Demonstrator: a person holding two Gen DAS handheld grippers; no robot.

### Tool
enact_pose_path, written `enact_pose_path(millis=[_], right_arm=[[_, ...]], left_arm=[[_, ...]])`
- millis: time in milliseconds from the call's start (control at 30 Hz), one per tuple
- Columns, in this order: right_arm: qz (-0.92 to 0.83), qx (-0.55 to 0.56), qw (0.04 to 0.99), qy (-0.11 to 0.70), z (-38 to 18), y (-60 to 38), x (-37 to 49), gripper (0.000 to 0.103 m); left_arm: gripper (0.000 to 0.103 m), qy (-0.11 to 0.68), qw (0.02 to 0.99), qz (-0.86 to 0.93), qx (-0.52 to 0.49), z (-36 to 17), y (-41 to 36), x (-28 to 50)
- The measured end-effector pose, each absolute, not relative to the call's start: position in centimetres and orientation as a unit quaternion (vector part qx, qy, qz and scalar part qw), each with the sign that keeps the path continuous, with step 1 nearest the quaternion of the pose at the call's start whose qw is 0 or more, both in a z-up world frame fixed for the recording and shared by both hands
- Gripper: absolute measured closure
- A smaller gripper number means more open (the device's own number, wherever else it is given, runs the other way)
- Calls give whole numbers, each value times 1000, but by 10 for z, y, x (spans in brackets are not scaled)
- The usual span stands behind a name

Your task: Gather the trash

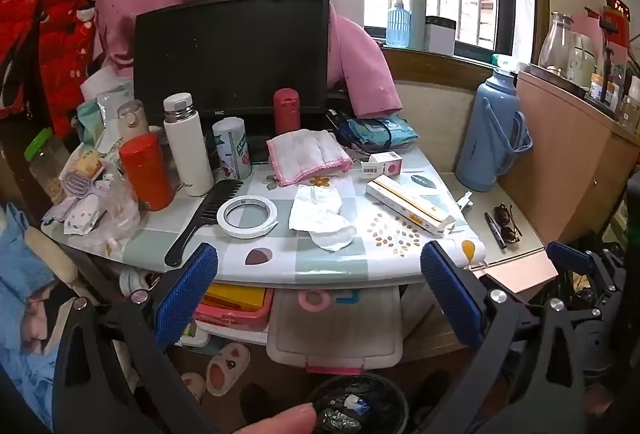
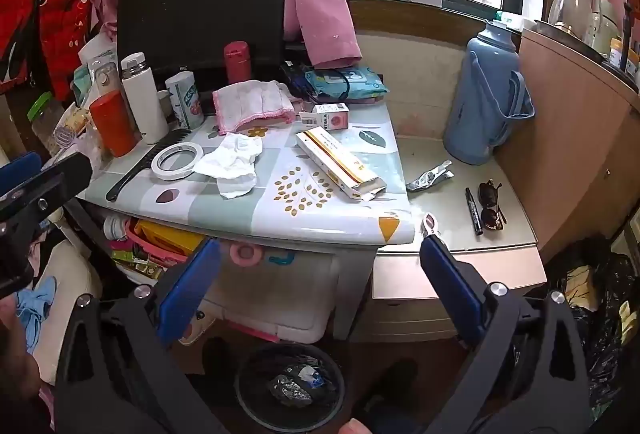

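Note:
A crumpled white tissue (image 1: 320, 218) (image 2: 234, 164) lies on the patterned table top (image 1: 320, 266). An opened long white-and-yellow carton (image 1: 408, 204) (image 2: 340, 164) lies to its right, with a small white-and-pink box (image 1: 382, 164) (image 2: 326, 116) behind it. A crumpled foil wrapper (image 2: 430, 176) lies on the lower side surface. A dark trash bin (image 1: 360, 406) (image 2: 290, 388) holding some waste stands on the floor under the table. My left gripper (image 1: 320, 294) is open and empty before the table edge. My right gripper (image 2: 320, 286) is open and empty too.
The table holds a tape roll (image 1: 247, 216), a black comb (image 1: 204, 220), a pink cloth (image 1: 308, 156), bottles and an orange cup (image 1: 146, 172), and a monitor (image 1: 232, 54). A blue thermos (image 1: 490, 134), sunglasses (image 2: 490, 206) and a pen (image 2: 473, 210) are on the side surface.

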State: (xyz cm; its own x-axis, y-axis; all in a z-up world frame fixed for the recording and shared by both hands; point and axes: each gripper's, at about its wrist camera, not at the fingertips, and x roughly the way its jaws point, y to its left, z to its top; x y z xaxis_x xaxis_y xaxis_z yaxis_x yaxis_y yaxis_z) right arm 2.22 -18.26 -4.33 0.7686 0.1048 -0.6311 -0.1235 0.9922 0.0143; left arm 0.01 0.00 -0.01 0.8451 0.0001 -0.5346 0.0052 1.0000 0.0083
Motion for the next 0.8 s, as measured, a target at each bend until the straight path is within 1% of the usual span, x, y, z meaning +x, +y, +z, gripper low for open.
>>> enact_pose_path(millis=[200, 800], right_arm=[[58, -22, 945, 322, -44, -174, 15, 5], [74, -2, 943, 324, -36, -183, 12, 5]], left_arm=[[4, 277, 961, -1, 10, 1, -2, -2], [4, 283, 959, -1, 10, -6, 2, -7]])
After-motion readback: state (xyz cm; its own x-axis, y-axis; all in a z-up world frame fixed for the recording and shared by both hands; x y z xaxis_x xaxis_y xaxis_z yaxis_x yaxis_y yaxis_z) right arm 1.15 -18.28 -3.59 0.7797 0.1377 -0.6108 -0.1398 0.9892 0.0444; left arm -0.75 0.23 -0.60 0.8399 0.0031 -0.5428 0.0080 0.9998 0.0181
